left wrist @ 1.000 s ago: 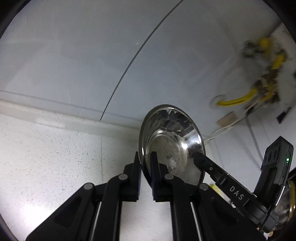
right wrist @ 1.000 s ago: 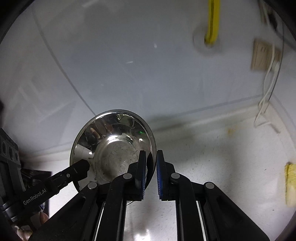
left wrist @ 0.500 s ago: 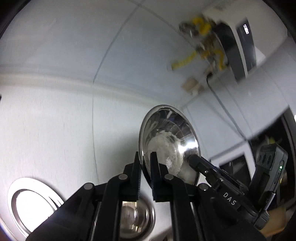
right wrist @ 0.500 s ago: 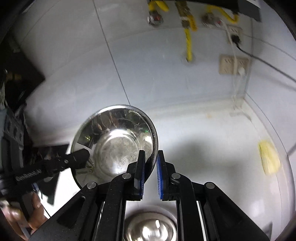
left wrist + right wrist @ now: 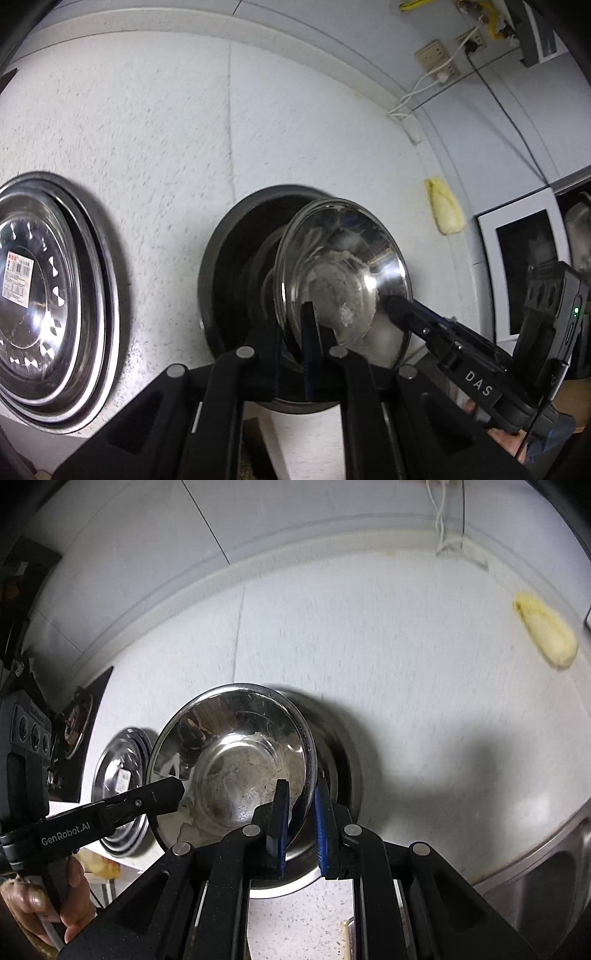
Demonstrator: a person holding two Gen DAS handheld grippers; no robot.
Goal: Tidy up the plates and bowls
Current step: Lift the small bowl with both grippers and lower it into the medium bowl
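Surroundings: We see a white speckled countertop [image 5: 295, 129] running back to a raised pale edge and a grey-blue wall. A yellow sponge [image 5: 445, 206] lies well apart from the dishes, towards the wall; in the right wrist view it sits at the far right [image 5: 546, 635]. Wall sockets [image 5: 437, 59] with a white cable are high on the wall.

Plates: A stack of steel plates [image 5: 48, 295] rests flat on the counter at the left, with a paper label stuck on the top plate. In the right wrist view the same stack [image 5: 118, 775] is partly hidden behind the held bowl and the other tool.

In the way: Directly beneath the held bowl sits another steel bowl [image 5: 236, 266] on the counter; its rim shows beyond the held one [image 5: 343, 760].

Held bowl: The small steel bowl [image 5: 343, 280] is tilted up on edge above the lower bowl; we cannot tell whether they touch.

Left gripper [image 5: 291, 354]: Clamped on the near rim of the small bowl.

Right gripper [image 5: 299, 827]: Closed on the opposite rim [image 5: 236, 760], its blue ribbed pads either side of the metal.

Materials: The bowls and plates are round, mirror-bright steel; the held bowl's flat bottom looks dull and smeared. The tools are matte black plastic with silver rivets.

Sink: A steel sink edge [image 5: 546, 864] curves at the lower right.
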